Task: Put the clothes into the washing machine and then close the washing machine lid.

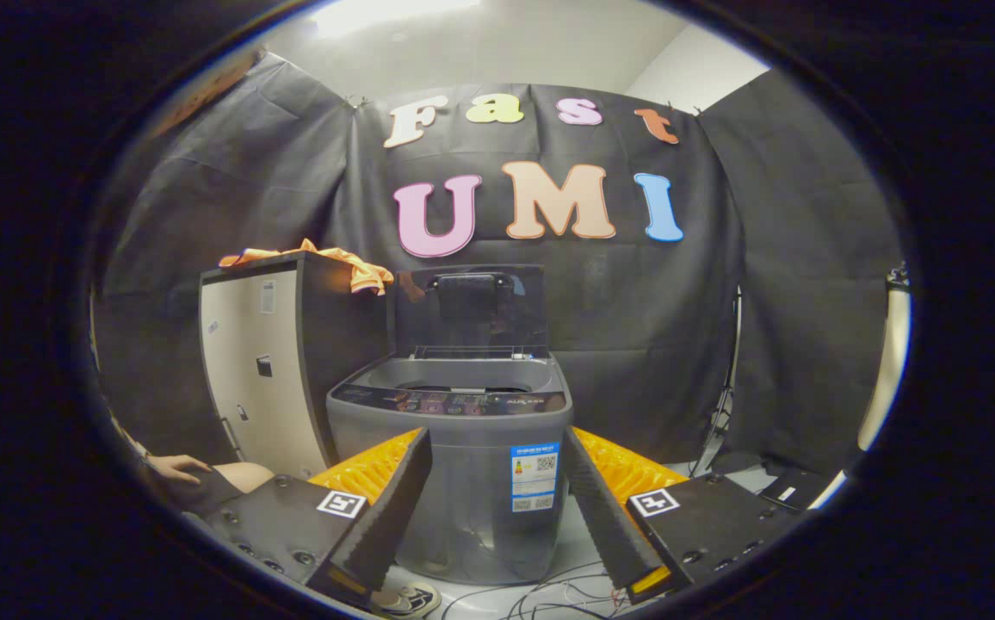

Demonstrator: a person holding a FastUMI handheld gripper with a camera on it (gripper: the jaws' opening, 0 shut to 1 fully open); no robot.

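Note:
A grey top-loading washing machine [463,448] stands straight ahead, beyond my fingers. Its dark lid [469,310] is raised upright at the back, so the drum opening [463,379] shows. An orange garment [338,263] lies crumpled on top of a tall cabinet [269,379] just left of the machine, one corner hanging over the cabinet's edge toward the lid. My gripper [493,443] is open, held well short of the machine with nothing between its fingers.
A person's hand [175,468] and knee [244,475] rest low to the left of my fingers. Loose cables [549,594] lie on the floor by the machine's base. A stand and flat dark items [794,486] sit to the right.

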